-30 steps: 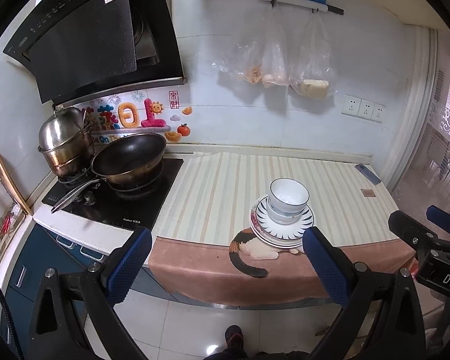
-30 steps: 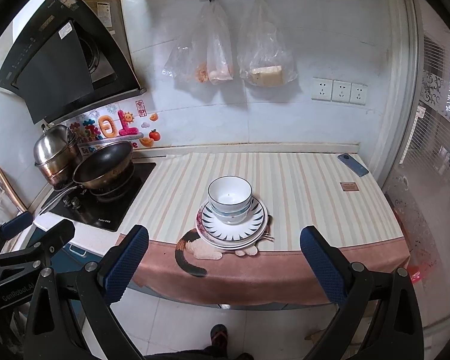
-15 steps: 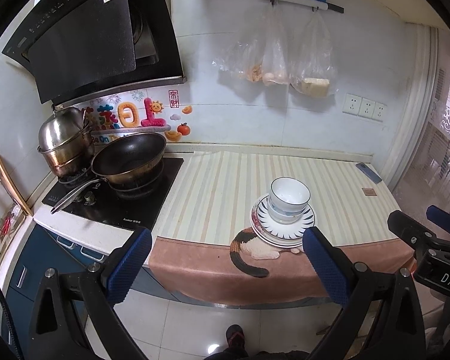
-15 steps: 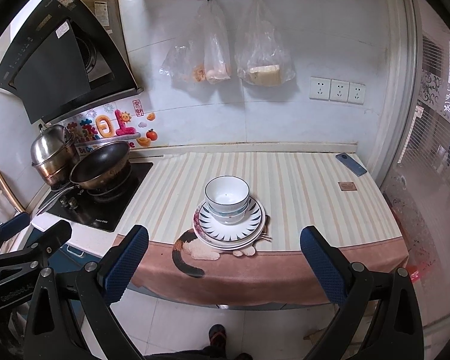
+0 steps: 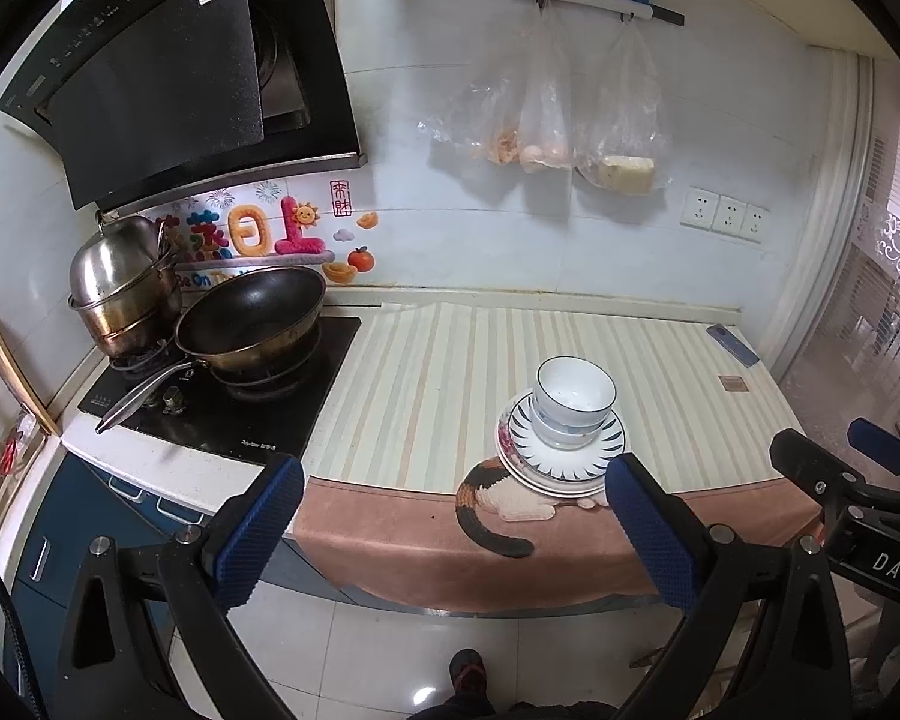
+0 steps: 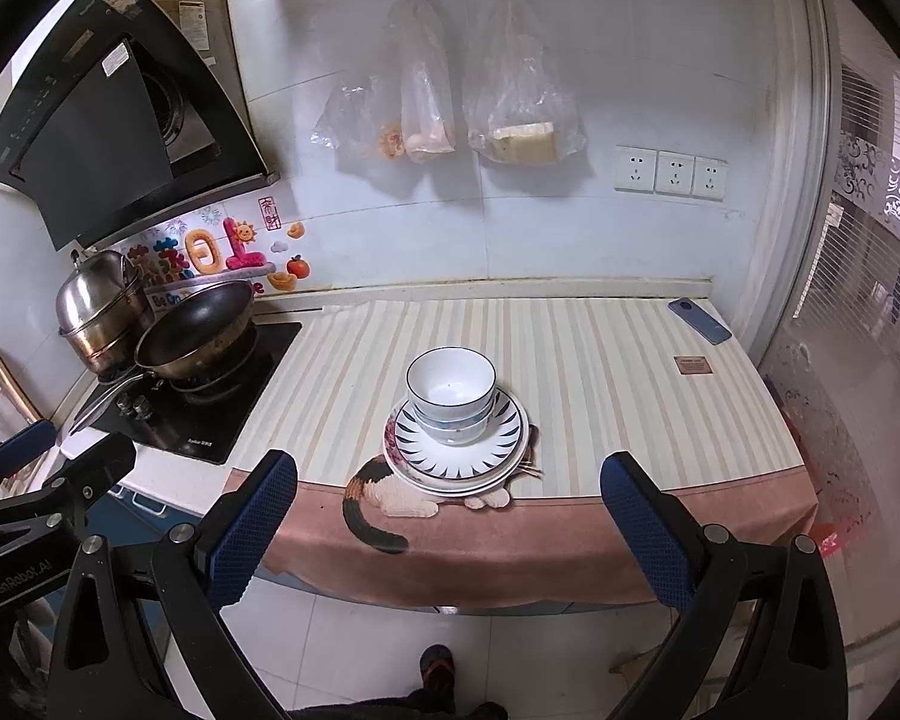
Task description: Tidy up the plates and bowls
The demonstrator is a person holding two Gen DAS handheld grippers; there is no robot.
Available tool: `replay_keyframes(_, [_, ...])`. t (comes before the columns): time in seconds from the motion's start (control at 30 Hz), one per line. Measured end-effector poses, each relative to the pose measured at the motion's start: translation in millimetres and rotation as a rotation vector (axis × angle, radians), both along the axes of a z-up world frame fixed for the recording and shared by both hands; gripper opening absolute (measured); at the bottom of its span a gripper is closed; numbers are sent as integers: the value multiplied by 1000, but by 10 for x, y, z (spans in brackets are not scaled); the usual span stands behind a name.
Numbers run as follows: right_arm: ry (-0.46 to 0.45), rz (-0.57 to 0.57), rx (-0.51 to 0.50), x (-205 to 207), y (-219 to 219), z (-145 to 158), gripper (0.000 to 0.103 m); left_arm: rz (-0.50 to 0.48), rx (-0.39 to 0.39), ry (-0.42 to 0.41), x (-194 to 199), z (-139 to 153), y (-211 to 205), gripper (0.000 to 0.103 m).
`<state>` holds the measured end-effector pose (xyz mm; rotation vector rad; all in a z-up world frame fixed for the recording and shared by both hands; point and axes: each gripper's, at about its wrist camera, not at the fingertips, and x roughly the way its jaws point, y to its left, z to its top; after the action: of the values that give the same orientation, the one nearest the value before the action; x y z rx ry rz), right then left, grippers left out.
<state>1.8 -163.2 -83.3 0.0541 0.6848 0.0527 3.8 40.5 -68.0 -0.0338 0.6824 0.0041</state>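
Note:
White bowls with blue rims [image 5: 575, 401] [image 6: 451, 391] are nested on a stack of plates [image 5: 594, 463] [image 6: 498, 445]; the top plate has a dark ray pattern. The stack sits near the front edge of a striped counter mat [image 5: 438, 384] [image 6: 600, 372] with a cat picture. My left gripper [image 5: 453, 531] is open and held back from the counter, over the floor, with nothing between its fingers. My right gripper [image 6: 450, 525] is likewise open and empty, in front of the stack. Each gripper shows at the edge of the other's view.
A black wok [image 5: 252, 318] [image 6: 195, 330] and a steel pot [image 5: 123, 282] [image 6: 99, 306] stand on the stove at left. A phone [image 6: 699, 321] and a small brown card [image 6: 693, 366] lie at the mat's far right. Plastic bags [image 6: 468, 108] hang on the wall. A person's shoe [image 6: 438, 669] shows on the tiled floor.
The right wrist view has shifted slightly, so the stack sits a little left of before. The bowls and plates have not moved and both grippers stay open.

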Motion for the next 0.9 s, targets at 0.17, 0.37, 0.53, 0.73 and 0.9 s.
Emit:
replay_keyframes(0.17, [1, -5, 0, 16, 6, -17, 103, -3, -2, 4, 24, -1, 0, 103])
replay_keyframes(0.37, [2, -5, -1, -3, 9, -19, 103, -2, 2, 8, 37, -5, -4, 103])
replay_keyframes(0.53, [5, -4, 3, -3, 5, -26, 103, 4, 6, 9, 37, -19, 3, 103])
replay_keyframes(0.73, [5, -1, 7, -9, 15, -54, 103, 12, 7, 10, 20, -30, 11, 103])
replay_keyframes(0.9, [6, 3, 6, 6, 17, -85, 103, 12, 7, 10, 27, -30, 12, 103])
